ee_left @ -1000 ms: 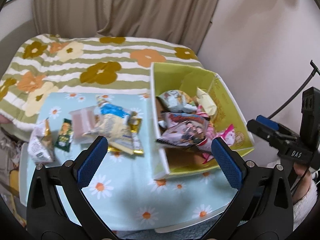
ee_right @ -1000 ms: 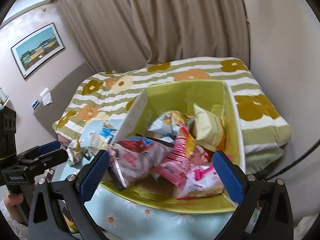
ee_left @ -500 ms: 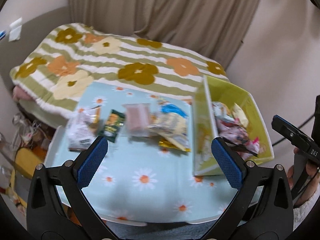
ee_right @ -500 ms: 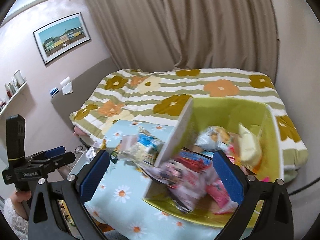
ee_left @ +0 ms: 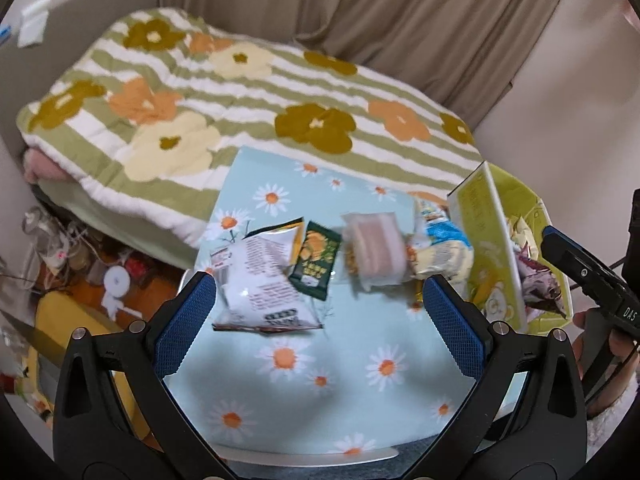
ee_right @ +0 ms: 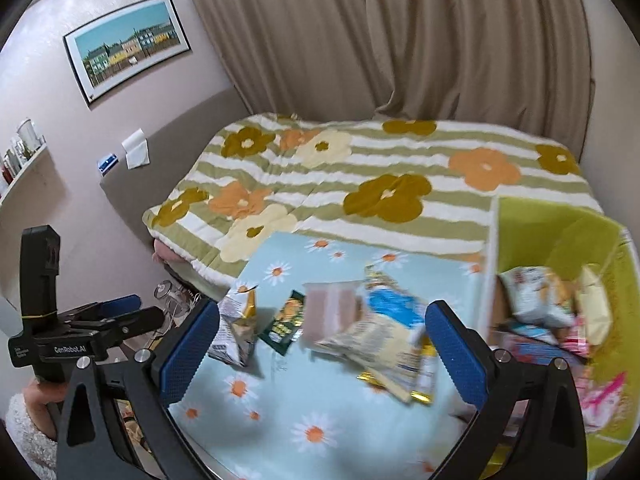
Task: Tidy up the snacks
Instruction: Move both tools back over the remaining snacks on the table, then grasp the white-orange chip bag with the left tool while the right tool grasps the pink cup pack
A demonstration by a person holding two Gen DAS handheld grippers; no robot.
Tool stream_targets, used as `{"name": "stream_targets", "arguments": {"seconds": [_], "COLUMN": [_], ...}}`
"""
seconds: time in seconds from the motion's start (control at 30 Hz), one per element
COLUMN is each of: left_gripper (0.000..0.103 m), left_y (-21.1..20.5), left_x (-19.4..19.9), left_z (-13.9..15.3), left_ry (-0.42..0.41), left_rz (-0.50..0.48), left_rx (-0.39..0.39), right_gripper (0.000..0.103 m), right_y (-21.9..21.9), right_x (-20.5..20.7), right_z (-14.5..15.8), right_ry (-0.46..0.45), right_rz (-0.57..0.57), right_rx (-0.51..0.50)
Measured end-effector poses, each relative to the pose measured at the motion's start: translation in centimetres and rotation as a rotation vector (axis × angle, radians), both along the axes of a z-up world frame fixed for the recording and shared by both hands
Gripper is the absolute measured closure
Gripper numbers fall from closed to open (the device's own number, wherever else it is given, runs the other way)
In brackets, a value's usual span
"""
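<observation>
1. My left tool (ee_left: 320,320) and right tool (ee_right: 322,350) are both spread wide, empty, hovering to pick.
2. Loose crinkly foil snack packets (ee_left: 264,276) sit on the daisy-print surface (ee_left: 320,392), beside the yellow-green cardboard box (ee_right: 600,248) of sorted ones.

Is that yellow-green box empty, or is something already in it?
Not empty. The yellow-green box has no lid on and holds several snack packets piled inside.

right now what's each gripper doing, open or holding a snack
Left gripper: open, holding nothing, above the snacks on the cloth.
Right gripper: open, holding nothing.
</observation>
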State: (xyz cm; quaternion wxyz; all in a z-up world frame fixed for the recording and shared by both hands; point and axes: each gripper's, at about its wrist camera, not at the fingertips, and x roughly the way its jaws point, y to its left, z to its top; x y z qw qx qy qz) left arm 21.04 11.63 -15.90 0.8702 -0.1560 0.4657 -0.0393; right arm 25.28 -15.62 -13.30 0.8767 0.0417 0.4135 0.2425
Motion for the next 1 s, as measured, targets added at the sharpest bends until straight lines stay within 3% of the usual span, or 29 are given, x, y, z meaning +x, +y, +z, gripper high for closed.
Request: {"name": "stream_targets", "arguments": {"seconds": [0.17, 0.43, 0.67, 0.9, 1.0], "left_gripper": [0.001, 0.001, 0.002, 0.008, 0.015], "left_y": [3.3, 4.9, 4.7, 3.5, 3.4], "left_x": [2.6, 5.4, 7.3, 8.4, 8.9], "left_z": [-3.7, -8.3, -11.1, -12.9, -13.5], "left_ry": [0.11, 0.227, 0.282, 0.3, 0.314], "left_rz": [-0.037, -0.148, -0.198, -0.21, -0.203], "left_rx": [-0.099, -0.161, -0.2, -0.136, -0.123], "right_gripper": [0.0, 0.0, 0.001, 0.001, 0.001], "right_y": [3.8, 8.5, 9.6, 10.0, 10.1], "right_x": [1.8, 4.4, 6.2, 8.5, 9.1], "right_z": [-2.1, -6.1, -8.7, -11.5, -12.3], "right_ry": [0.06, 0.156, 0.215, 0.301, 0.318], "right_rz": [-0.001, -0.045, -0.055, -0.028, -0.02], "right_rx": [-0.037, -0.097, -0.163, -0.186, -0.201]}}
